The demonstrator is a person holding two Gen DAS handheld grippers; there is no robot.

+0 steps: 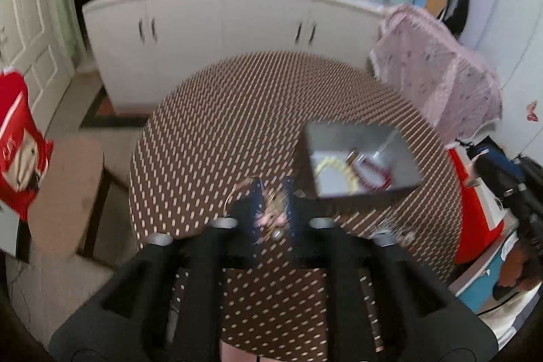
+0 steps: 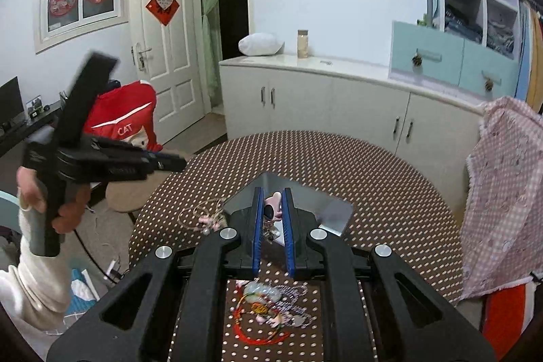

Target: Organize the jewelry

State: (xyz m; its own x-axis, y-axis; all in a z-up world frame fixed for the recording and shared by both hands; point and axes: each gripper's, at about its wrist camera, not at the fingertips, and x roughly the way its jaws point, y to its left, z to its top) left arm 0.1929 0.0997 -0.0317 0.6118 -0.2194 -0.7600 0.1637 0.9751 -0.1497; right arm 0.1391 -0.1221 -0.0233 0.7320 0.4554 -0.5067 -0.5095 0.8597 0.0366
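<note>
— Brown dotted table (image 2: 373,178), then. What's furthest left?

— Off its edge, a padded stool (image 1: 64,192). On the table next to that lies a thin chain (image 2: 203,216) with small pink bits, loose and tangled.

— And the left gripper (image 1: 273,192)?

— It's in a hand (image 2: 68,209) up in the air, pointing down at that chain. Its view is blurred, but the jaws stand a little apart with nothing pinched; the chain only shows through the gap.

— The middle?

— Near the front edge sits a heap of jewelry (image 2: 268,304): a red cord, a pale bangle and silvery chains, all mixed up. Above it the right gripper (image 2: 273,209) is nearly closed, its blue pads (image 2: 258,219) nipping a small pink piece (image 2: 274,205) over the near corner of the metal box (image 2: 336,216).

— What's in the box?

— A yellow bracelet (image 1: 336,170) and a red beaded one (image 1: 376,175), side by side on the floor of it.

— Anything crowding it?

— To the right, a pink checked cloth (image 2: 502,192) drapes beside the table.
</note>
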